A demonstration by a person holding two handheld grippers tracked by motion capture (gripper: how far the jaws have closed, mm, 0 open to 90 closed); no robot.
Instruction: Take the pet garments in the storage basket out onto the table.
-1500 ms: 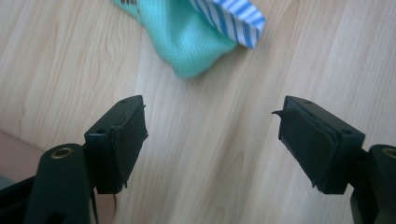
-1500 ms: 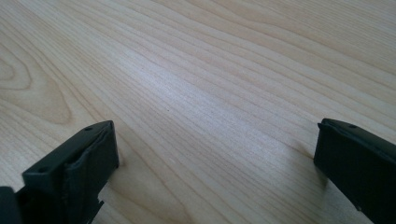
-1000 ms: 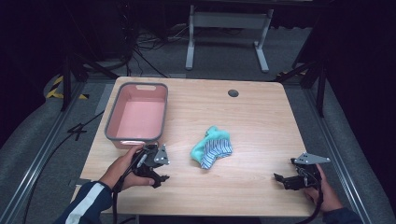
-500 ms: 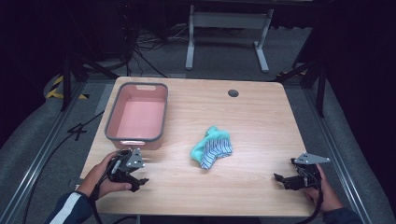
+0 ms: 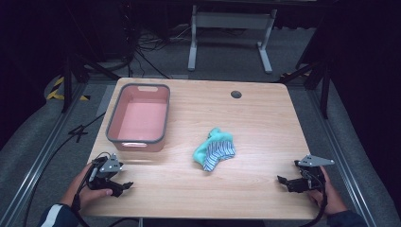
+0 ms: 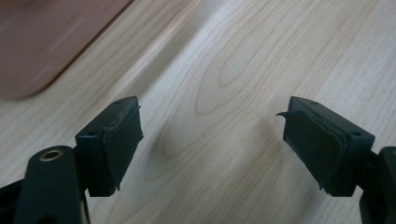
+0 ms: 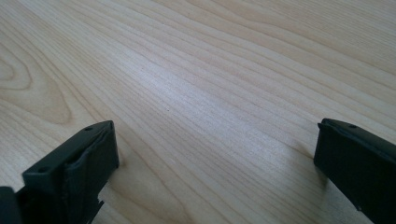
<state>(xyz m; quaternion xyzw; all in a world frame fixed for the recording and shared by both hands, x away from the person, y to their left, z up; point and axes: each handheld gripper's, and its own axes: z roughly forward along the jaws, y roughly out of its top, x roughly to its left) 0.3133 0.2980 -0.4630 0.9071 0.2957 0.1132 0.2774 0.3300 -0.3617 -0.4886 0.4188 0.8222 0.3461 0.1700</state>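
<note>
Socks, a small crumpled bundle of teal and blue-and-white striped knit fabric [image 5: 214, 149], lie loose on the pale wood-grain table [image 5: 265, 118], to the right of the pink rectangular plastic basin with the grey rim [image 5: 138, 118] and a little nearer you than its front wall, apart from it. Change over the last second: your left gripper [image 5: 124, 185] was close beside the sock bundle, just off the basin's front right corner; it has since pulled back and now sits at the table's near edge, below the basin's front left corner and well apart from the bundle. Its jaws stand wide apart with bare wood between the pads [image 6: 120, 142] in the left gripper view, and the basin's wall shows blurred at the top left. Your right gripper [image 5: 286, 181] has not moved: it rests far to the right of the basin, near the table's front right corner, jaws likewise spread, nothing between them in the right gripper view. The basin is empty. Reading: the withdrawal looks like a reset or a release, not a pick; no sock has gone into the basin, so the work appears to be at its start. Next grasp means a fresh reach to the bundle.
</note>
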